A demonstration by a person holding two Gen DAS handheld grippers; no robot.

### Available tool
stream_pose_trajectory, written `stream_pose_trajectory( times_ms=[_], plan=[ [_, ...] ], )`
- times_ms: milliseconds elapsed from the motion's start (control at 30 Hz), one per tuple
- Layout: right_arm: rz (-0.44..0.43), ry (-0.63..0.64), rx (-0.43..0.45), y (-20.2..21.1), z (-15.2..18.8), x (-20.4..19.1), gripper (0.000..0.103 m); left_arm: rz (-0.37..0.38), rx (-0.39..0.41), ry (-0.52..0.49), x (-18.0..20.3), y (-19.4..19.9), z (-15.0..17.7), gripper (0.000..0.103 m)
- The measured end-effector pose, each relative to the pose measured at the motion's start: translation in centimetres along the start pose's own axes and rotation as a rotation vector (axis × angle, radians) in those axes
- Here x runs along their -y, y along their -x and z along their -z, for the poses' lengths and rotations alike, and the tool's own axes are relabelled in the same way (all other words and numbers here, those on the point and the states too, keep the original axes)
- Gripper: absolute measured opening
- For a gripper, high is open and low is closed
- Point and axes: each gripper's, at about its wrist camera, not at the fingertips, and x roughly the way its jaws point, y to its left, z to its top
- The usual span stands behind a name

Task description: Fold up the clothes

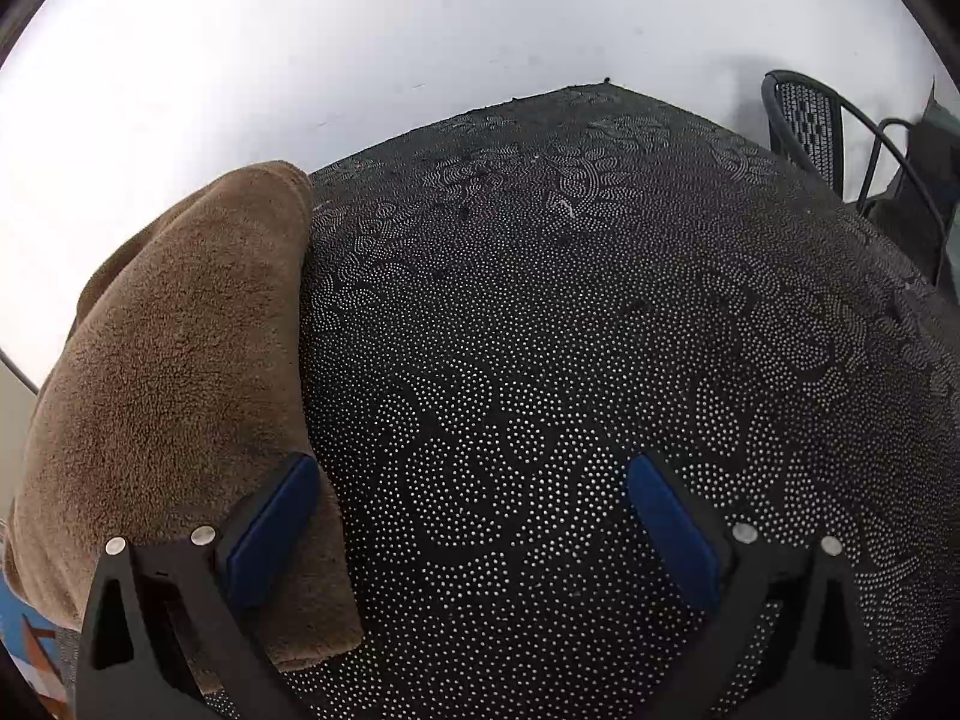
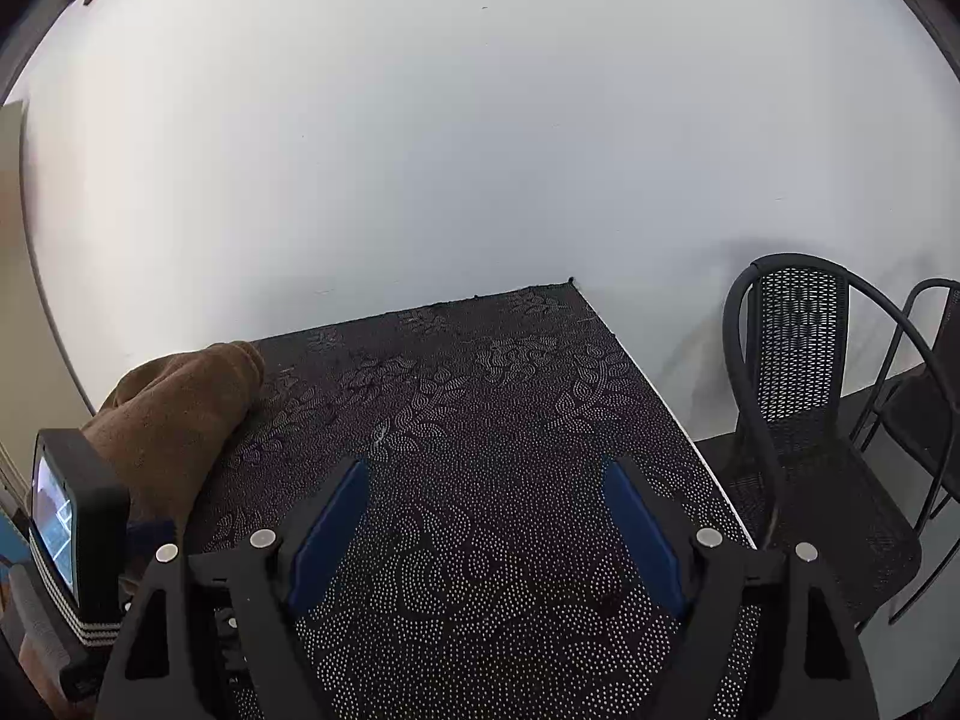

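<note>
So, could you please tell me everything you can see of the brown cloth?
The brown cloth is a fuzzy, fleece-like fabric, plain with no print. It lies bunched or loosely folded in a long mound along the left edge of the black dotted table, and its near end seems to hang over that edge. The open left gripper hovers beside it, one finger over the cloth; no grip is visible. What garment it is cannot be told.

No readable text, label, brand, number or sign shows in either wrist view; the small lit screen [image 2: 53, 519] on the device at the left edge of the right wrist view glows with pale shapes, but nothing on it can be made out as writing
</note>
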Motion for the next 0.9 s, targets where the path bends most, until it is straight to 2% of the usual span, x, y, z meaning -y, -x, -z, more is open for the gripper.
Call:
stream_pose_trajectory(
  times_ms=[333, 433, 567, 900],
  plan=[
    [-0.036, 0.024, -0.027, 2.2, 2.1, 1.1, 0.083, -0.010, 0.000, -0.009, 0.2, 0.3, 0.2, 0.103],
    [-0.055, 0.038, -0.022, 2.9, 2.5, 0.9, 0.083, -0.033, 0.008, -0.026, 0.6, 0.5, 0.2, 0.103],
    [-0.116, 0.075, -0.004, 4.2, 2.6, -0.8, 0.083, -0.010, 0.001, -0.010, 0.1, 0.6, 0.1, 0.103],
    [-0.212, 0.249, 0.026, 7.1, 3.6, -6.6, 0.083, -0.013, 0.001, -0.012, 0.1, 0.5, 0.0, 0.103]
  ],
)
